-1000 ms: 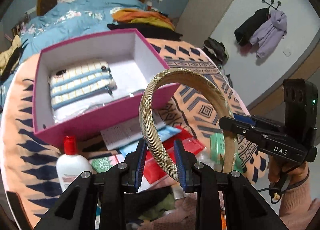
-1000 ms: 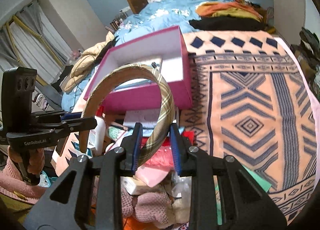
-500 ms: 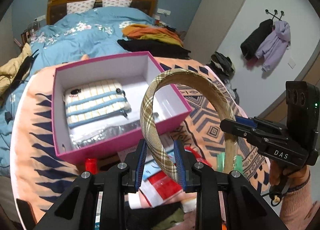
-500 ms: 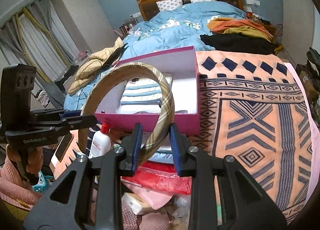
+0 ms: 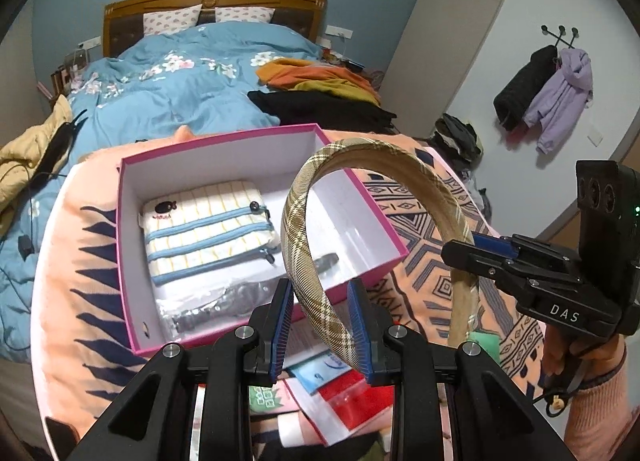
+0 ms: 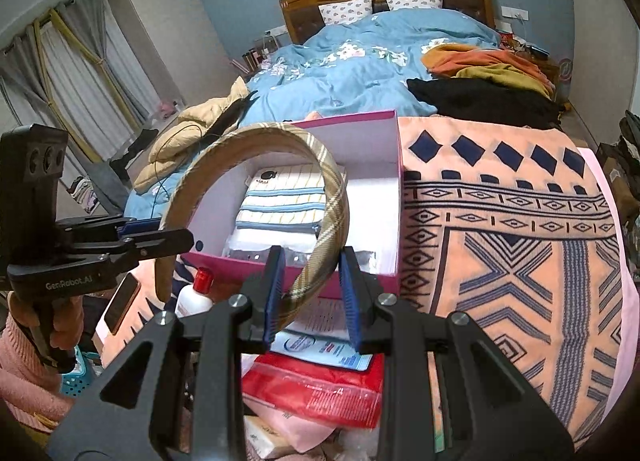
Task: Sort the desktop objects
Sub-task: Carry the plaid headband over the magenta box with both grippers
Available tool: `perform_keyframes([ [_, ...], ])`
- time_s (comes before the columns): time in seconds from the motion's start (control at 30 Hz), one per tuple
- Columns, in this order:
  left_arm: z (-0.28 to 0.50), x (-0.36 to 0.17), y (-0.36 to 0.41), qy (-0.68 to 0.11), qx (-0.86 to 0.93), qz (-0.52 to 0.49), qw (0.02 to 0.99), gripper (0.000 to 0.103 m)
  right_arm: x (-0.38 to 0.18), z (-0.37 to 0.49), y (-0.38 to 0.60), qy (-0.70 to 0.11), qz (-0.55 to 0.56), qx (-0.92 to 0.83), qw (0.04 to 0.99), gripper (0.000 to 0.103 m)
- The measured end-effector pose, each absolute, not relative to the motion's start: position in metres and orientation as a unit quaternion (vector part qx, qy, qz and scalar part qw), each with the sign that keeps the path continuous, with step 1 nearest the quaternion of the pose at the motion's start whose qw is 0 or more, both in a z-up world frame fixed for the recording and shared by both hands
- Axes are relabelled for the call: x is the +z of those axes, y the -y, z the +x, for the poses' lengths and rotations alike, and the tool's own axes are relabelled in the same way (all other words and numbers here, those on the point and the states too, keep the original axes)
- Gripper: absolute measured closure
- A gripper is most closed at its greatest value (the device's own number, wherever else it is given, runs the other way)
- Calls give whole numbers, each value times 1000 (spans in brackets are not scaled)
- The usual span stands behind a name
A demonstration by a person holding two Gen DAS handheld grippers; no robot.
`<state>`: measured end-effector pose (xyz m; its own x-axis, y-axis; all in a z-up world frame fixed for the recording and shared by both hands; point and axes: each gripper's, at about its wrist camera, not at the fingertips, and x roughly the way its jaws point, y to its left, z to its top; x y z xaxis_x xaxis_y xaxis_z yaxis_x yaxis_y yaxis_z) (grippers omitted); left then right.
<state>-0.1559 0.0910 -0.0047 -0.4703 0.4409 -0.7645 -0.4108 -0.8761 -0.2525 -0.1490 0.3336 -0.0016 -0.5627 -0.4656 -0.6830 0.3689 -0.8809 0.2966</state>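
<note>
Rising higher, headband (image 5: 304,197) above pink box (image 5: 132,261)

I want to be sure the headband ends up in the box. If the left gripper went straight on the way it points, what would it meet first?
Probably the pink box: beyond the left gripper, which holds one end of the plaid headband, lies the box's near wall, then the striped pouch inside. Depth is unclear, so it might pass above the wall.

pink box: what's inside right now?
In the pink box: a striped zip pouch, a clear plastic packet near the front wall, and a small dark item, partly hidden by the headband.
</note>
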Motion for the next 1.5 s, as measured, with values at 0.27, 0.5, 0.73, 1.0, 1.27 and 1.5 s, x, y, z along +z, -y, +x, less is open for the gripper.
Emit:
perform_keyframes([
  [0.27, -172, -8, -92, 11, 859, -453, 239, 75, -8, -171, -333, 70, 412, -876, 240, 73],
  [0.5, -186, -16, -95, 4, 855, -464, 231, 75, -16, -189, -330, 72, 423, -871, 238, 73],
  [0.73, -203, -23, -95, 2, 852, -473, 223, 75, -21, -209, -325, 58, 432, -869, 236, 73],
  [1.0, -222, -32, -96, 2, 849, -483, 214, 75, -29, -233, -318, 38, 444, -866, 228, 75],
  [1.27, -239, -46, -97, 4, 843, -497, 206, 75, -39, -252, -311, 16, 457, -862, 219, 75],
  [1.5, -254, -56, -101, 2, 839, -506, 202, 75, -49, -268, -308, 1, 469, -859, 207, 77],
])
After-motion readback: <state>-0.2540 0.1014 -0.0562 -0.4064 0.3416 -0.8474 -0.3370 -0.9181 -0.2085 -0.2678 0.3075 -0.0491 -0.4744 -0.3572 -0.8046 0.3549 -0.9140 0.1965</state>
